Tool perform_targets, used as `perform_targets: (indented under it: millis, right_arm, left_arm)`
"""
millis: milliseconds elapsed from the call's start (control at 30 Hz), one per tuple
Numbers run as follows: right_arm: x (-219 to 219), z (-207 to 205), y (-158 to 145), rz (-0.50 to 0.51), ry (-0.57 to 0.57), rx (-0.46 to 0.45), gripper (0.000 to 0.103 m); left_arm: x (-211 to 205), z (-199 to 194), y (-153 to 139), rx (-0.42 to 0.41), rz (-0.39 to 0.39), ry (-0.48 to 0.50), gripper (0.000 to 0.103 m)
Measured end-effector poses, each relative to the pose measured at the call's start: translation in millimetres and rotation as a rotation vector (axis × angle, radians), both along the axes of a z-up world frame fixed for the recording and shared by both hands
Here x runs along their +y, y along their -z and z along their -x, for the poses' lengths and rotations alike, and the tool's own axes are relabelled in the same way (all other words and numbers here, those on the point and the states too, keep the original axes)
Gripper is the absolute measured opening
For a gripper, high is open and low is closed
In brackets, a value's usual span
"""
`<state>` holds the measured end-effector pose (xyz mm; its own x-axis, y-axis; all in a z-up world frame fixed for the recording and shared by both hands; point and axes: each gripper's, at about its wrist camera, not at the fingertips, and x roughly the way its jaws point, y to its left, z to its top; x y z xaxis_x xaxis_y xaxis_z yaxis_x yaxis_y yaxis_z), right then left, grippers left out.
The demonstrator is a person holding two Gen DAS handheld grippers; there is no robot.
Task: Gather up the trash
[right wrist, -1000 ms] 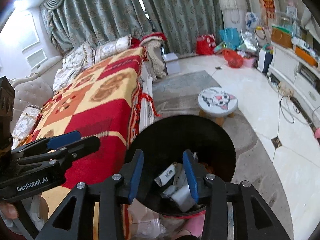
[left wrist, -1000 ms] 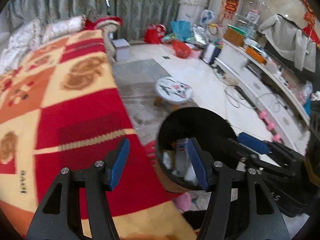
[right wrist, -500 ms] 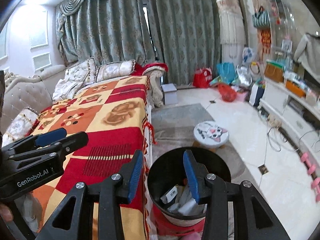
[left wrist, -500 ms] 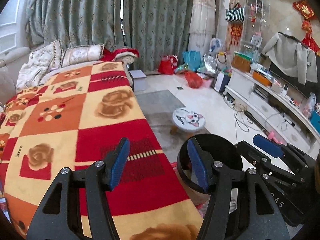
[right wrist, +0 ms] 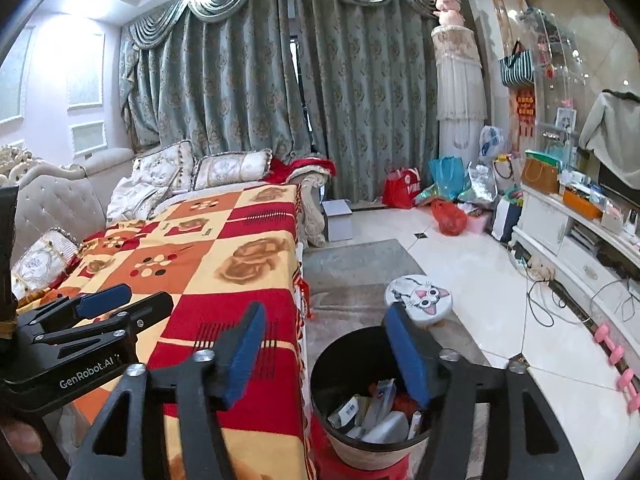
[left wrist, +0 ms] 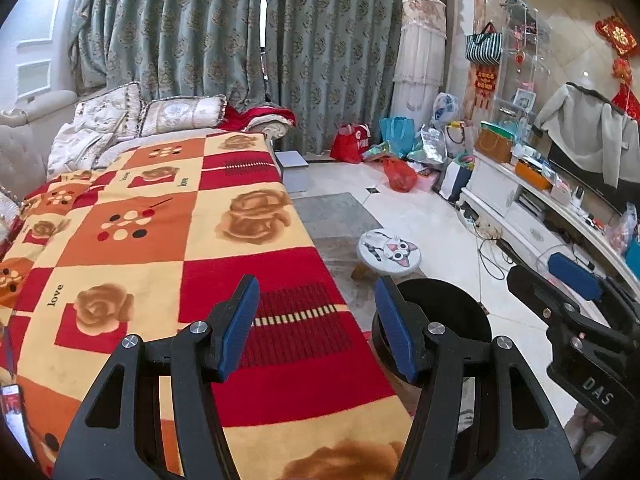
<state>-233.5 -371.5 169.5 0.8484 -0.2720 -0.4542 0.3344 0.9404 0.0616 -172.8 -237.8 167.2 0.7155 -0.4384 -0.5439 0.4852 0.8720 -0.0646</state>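
Note:
A black trash bin [right wrist: 334, 364] stands on the floor beside the sofa, with several boxes and wrappers [right wrist: 376, 416] inside. My right gripper [right wrist: 326, 318] hovers above and short of it; its jaws are opening, with nothing between the blue pads. My left gripper [left wrist: 316, 300] is open and empty over the edge of the red and orange blanket [left wrist: 160, 240]. The bin [left wrist: 452, 312] shows just right of it, partly hidden by the right finger. Each gripper appears in the other's view: the right gripper [left wrist: 572, 276] and the left gripper [right wrist: 104, 304].
A low stool with a cat face [right wrist: 418, 294] stands on the grey rug just beyond the bin. Pink dumbbells [right wrist: 618, 356], cables and a white TV cabinet [right wrist: 560, 236] line the right side. Bags [right wrist: 448, 212] crowd the far corner by the curtains. A person's hand [right wrist: 20, 440] grips the left tool.
Both grippers have risen and tipped up, so the bin sits lower and smaller in both views. The right jaws have spread wider. The left jaws kept their gap.

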Motion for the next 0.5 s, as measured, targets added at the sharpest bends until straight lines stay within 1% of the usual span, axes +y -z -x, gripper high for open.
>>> perform_targets:
  millis: [33, 267, 500]
  right_arm:
    - [0.9, 0.4, -0.6, 0.000, -0.003, -0.005, 0.071]
    - [3.1, -0.9, -3.6, 0.003, -0.005, -0.007, 0.074]
    - [5.3, -1.6, -4.7, 0.012, 0.004, -0.006, 0.075]
  left_arm:
    - [1.4, -0.5, -0.3, -0.002, 0.000, -0.002, 0.059]
    - [6.5, -1.0, -2.5, -0.010, 0.010, -0.008, 0.059]
    - [6.3, -0.5, -3.3, -0.014, 0.010, -0.007, 0.059]
